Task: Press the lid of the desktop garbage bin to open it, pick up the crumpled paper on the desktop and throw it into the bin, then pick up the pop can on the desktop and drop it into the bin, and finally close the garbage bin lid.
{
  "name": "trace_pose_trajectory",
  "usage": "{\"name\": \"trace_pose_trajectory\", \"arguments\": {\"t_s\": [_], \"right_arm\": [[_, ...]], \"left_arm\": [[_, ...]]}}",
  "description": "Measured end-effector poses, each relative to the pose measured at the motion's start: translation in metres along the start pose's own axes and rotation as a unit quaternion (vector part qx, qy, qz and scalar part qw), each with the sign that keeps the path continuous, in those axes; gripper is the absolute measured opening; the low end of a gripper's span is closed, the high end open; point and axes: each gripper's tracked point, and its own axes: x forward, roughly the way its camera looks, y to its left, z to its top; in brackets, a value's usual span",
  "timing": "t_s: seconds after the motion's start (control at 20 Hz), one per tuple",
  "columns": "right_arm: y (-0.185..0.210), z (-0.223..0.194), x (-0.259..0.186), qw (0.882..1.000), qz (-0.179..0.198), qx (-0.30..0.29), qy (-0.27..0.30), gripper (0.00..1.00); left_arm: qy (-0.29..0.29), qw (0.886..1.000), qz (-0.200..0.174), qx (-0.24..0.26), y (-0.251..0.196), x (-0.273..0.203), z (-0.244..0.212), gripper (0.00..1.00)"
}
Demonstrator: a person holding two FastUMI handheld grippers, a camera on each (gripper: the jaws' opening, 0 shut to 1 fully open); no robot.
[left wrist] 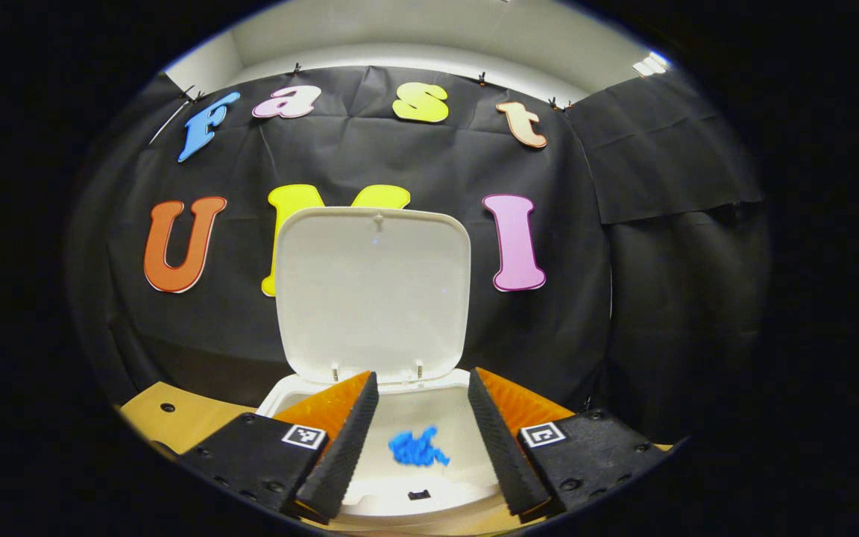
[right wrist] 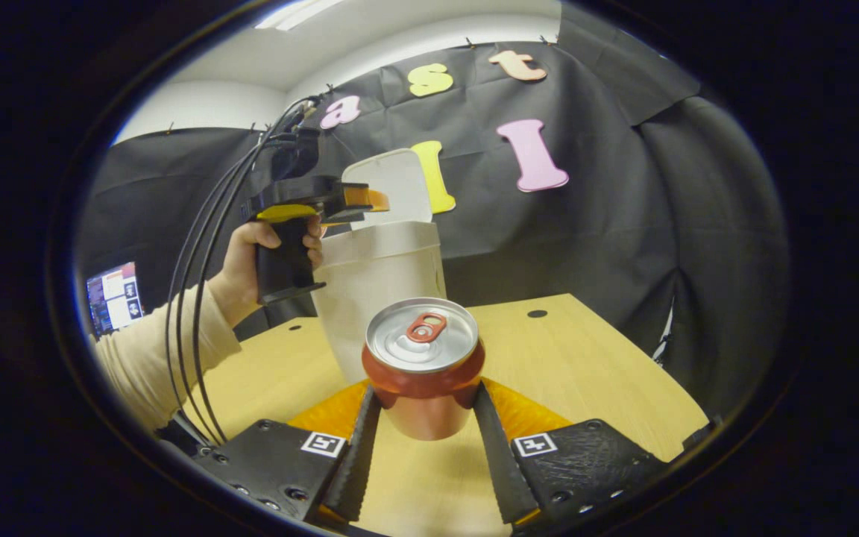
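Note:
The white bin point(left wrist: 429, 488) stands open right below my left gripper point(left wrist: 422, 374), its lid point(left wrist: 373, 291) upright at the back. A blue crumpled paper point(left wrist: 417, 448) is inside the bin, under the gap between the open, empty fingers. In the right gripper view a red pop can point(right wrist: 423, 380) with a silver top sits upright between the fingers of my right gripper point(right wrist: 424, 394), and both press on its sides. Behind the can stands the bin point(right wrist: 381, 291) with its raised lid point(right wrist: 400, 186). A hand holds the left gripper point(right wrist: 359, 200) over the bin's mouth.
The wooden table point(right wrist: 586, 373) has small round holes and stretches to the right of the can, ending at the black cloth wall. A sleeved arm point(right wrist: 146, 358) and black cables point(right wrist: 194, 298) hang at the left. A lit screen point(right wrist: 112, 297) stands far left.

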Motion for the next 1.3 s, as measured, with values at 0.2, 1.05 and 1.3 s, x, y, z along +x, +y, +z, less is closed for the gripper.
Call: {"name": "trace_pose_trajectory", "arguments": {"t_s": [0.2,1.05,1.3], "right_arm": [[-0.010,0.007,-0.006,1.000,-0.017,-0.016,-0.011,0.67],[-0.010,0.070,-0.029,0.994,-0.063,-0.079,-0.032,0.67],[0.001,0.102,-0.025,0.989,-0.084,-0.110,-0.044,0.67]], "left_arm": [[0.003,1.000,0.009,0.013,0.002,-0.021,0.001,0.98],[-0.016,0.995,0.092,0.038,0.071,-0.156,-0.041,0.98],[-0.005,0.993,0.111,0.040,0.090,-0.181,-0.065,0.98]]}}
